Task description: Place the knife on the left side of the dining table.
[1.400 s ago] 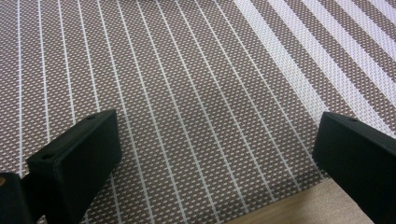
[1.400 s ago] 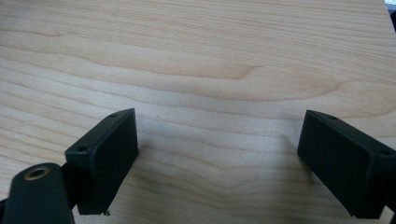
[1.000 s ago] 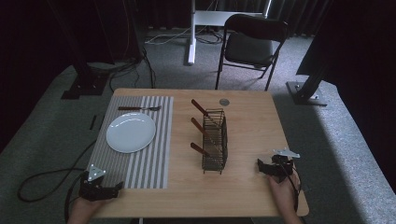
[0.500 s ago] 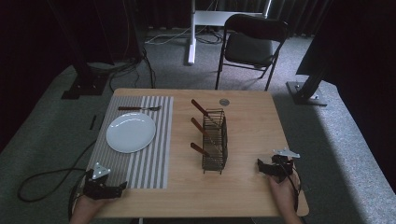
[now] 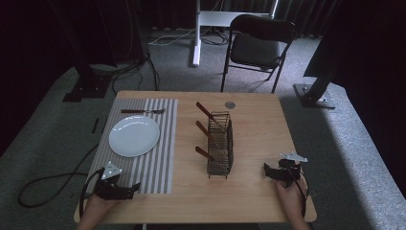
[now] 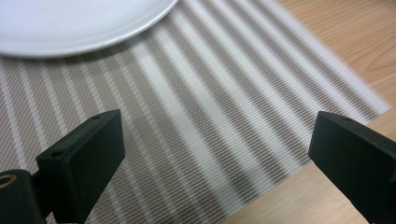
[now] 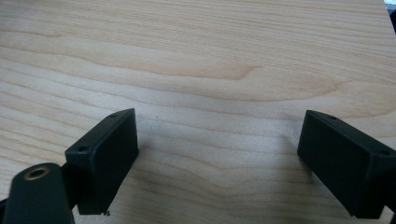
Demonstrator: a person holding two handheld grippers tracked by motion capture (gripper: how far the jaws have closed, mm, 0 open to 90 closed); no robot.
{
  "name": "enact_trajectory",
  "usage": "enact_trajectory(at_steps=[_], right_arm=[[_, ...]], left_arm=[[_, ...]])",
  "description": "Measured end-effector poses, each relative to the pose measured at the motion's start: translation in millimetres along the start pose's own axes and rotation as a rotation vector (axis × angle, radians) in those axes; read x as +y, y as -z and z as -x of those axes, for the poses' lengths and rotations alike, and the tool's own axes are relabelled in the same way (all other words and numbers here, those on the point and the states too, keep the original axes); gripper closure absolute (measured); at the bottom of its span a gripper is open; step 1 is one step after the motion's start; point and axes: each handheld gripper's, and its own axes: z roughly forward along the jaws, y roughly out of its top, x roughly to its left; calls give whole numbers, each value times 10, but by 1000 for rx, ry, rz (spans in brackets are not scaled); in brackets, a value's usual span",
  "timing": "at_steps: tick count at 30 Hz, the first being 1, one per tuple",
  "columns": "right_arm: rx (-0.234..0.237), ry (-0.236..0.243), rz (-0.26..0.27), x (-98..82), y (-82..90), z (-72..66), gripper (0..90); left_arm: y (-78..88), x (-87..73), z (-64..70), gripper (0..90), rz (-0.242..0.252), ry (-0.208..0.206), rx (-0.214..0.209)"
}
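Wire rack (image 5: 220, 145) long axis front-to-back | left tool (image 5: 128, 189) jaws spread | right tool (image 5: 269, 171) jaws spread

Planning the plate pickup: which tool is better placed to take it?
Left. The left tool is open over the striped mat, just near the plate. The right tool sits beyond the wire rack.

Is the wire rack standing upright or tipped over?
Upright. The wire rack stands on the table, open top up, with three wooden handles sticking out its left side.
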Motion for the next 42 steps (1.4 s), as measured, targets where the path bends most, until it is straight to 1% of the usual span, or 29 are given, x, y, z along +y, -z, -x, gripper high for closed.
enact_trajectory(at_steps=[1,3,6,8,9,11,12,15,17,18,20,21,22,23,24,25,28,30,34,36,39,42], right_arm=[[0,0,0,0,0,0,117],[0,0,0,0,0,0,117],[0,0,0,0,0,0,117],[0,0,0,0,0,0,116],[0,0,0,0,0,0,117],[0,0,0,0,0,0,117],[0,0,0,0,0,0,117],[0,0,0,0,0,0,117],[0,0,0,0,0,0,117],[0,0,0,0,0,0,117],[0,0,0,0,0,0,117],[0,0,0,0,0,0,117],[0,0,0,0,0,0,117],[0,0,0,0,0,0,117],[0,0,0,0,0,0,117],[0,0,0,0,0,0,117],[0,0,0,0,0,0,117],[0,0,0,0,0,0,117],[0,1,0,0,0,1,117],[0,1,0,0,0,1,117],[0,1,1,-1,-1,1,117],[0,1,1,-1,-1,0,117]], left_arm=[[0,0,0,39,0,0,0],[-9,78,84,39,3,-28,-25],[-19,158,164,39,15,-46,-47],[-22,175,181,39,21,-48,-54],[-28,226,227,39,27,-56,-77],[-36,278,273,39,27,-71,-90],[-41,312,291,39,29,-78,-105],[-41,333,303,39,31,-82,-109],[-18,468,384,39,54,-106,-144],[-9,496,404,39,63,-109,-152],[-2,523,427,39,70,-113,-156],[4,551,449,39,70,-123,-160],[12,605,489,39,79,-134,-175],[12,605,489,39,79,-134,-175],[18,658,532,39,85,-146,-188],[18,658,532,39,85,-146,-188],[19,742,606,39,95,-170,-202],[11,793,640,39,106,-172,-222],[-35,886,701,39,113,-187,-236],[-53,922,721,39,117,-186,-255],[-61,981,770,39,122,-201,-252],[-62,1034,809,39,127,-210,-261]])
